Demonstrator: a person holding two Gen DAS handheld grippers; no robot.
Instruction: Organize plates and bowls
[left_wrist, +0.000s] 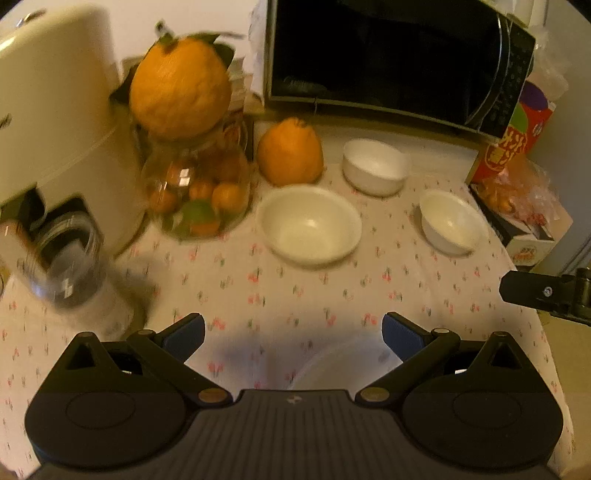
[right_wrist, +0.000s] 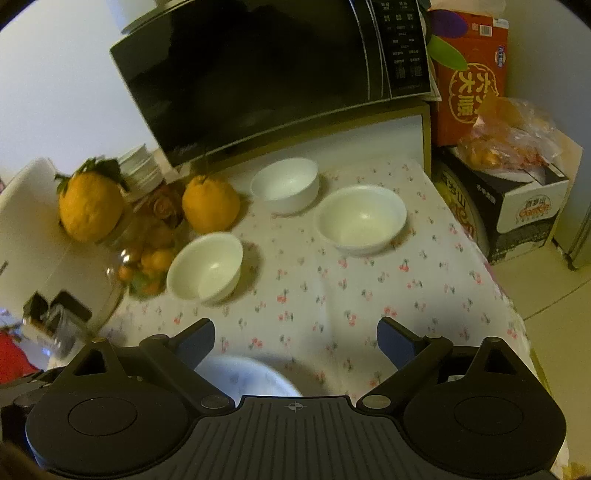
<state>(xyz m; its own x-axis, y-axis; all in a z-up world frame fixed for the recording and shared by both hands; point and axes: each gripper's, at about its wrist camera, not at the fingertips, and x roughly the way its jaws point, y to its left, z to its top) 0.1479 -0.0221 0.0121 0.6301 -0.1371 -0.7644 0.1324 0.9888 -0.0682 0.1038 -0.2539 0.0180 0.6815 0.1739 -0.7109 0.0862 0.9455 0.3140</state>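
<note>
Three white bowls stand on the floral tablecloth. In the left wrist view a wide bowl (left_wrist: 310, 225) is in the middle, a deeper bowl (left_wrist: 375, 166) behind it and a small bowl (left_wrist: 450, 221) to the right. In the right wrist view they are the left bowl (right_wrist: 207, 267), the far bowl (right_wrist: 286, 184) and the right bowl (right_wrist: 362, 218). A white plate (left_wrist: 332, 365) lies close under my left gripper (left_wrist: 293, 334), and it also shows in the right wrist view (right_wrist: 243, 376). My left gripper is open and empty. My right gripper (right_wrist: 295, 338) is open and empty.
A black microwave (left_wrist: 388, 55) stands at the back. A glass jar of small oranges (left_wrist: 195, 192) with a large citrus on top (left_wrist: 181, 88), a second citrus (left_wrist: 290, 153) and a cream appliance (left_wrist: 48, 110) stand at left. Boxes and a bagged fruit (right_wrist: 509, 147) sit at right by the table edge.
</note>
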